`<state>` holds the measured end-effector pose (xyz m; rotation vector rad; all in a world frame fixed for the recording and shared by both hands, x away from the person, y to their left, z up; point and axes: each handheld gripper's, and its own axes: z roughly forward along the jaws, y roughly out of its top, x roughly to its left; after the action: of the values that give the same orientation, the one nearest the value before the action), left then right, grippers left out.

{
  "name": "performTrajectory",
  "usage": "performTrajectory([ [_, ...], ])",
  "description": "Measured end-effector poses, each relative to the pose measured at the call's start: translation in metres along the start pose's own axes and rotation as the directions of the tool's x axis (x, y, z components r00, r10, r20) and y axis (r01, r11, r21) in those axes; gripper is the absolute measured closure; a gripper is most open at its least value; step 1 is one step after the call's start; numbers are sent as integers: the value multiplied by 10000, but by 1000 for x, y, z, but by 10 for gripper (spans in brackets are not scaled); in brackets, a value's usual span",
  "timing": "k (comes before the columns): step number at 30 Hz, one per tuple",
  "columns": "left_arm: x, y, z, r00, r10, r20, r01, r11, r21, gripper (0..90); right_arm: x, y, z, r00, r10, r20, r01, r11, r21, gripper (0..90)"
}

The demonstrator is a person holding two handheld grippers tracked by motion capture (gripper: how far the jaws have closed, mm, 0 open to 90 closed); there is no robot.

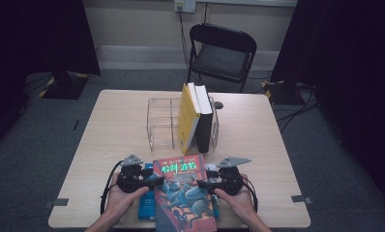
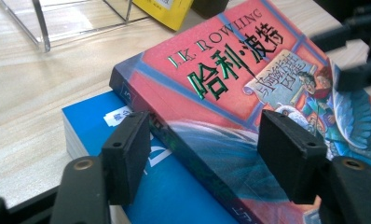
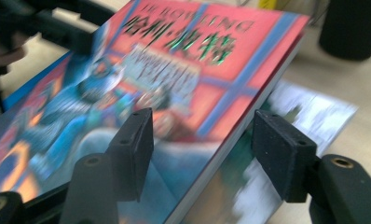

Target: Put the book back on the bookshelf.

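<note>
High view: I hold my left gripper and right gripper at the two long edges of the red book, at the near edge of the table. The red book lies on a blue book, which peeks out at its left, and a further book shows at its right. Farther off, mid-table, stands a clear rack with a yellow book and a black book upright in its right part. A black chair stands beyond the table.

The left gripper view shows what the high view cannot: my left jaws are spread, one pad over the blue book's cover, the other over the red book's cover, with the red book's spine between them. I see no pad pressing on the spine. The rack's foot and a corner of the yellow book lie at the far edge.

The right gripper view, blurred, shows my right jaws spread astride the red book's page edge, which stands raised above the pale book beneath. One pad is over the cover, the other outside the edge; whether they touch I cannot tell. My left gripper's dark arm shows at the far side.
</note>
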<state>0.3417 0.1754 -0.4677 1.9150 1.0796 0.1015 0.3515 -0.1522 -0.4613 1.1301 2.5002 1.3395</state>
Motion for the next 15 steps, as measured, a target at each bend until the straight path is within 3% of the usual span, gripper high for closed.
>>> performTrajectory([
  [4,0,-2,0,9999,118,52,-118,9999,-115,322,-5,7,10,9997,245,15,-244,9995,-196,380],
  [8,0,-3,0,9996,277,59,-276,9994,-186,321,-10,1,12,9984,555,-141,-561,9971,-520,384],
  [15,-1,-6,1,9989,469,35,-468,9985,-292,307,-2,-1,13,9955,938,165,-926,9937,-634,383],
])
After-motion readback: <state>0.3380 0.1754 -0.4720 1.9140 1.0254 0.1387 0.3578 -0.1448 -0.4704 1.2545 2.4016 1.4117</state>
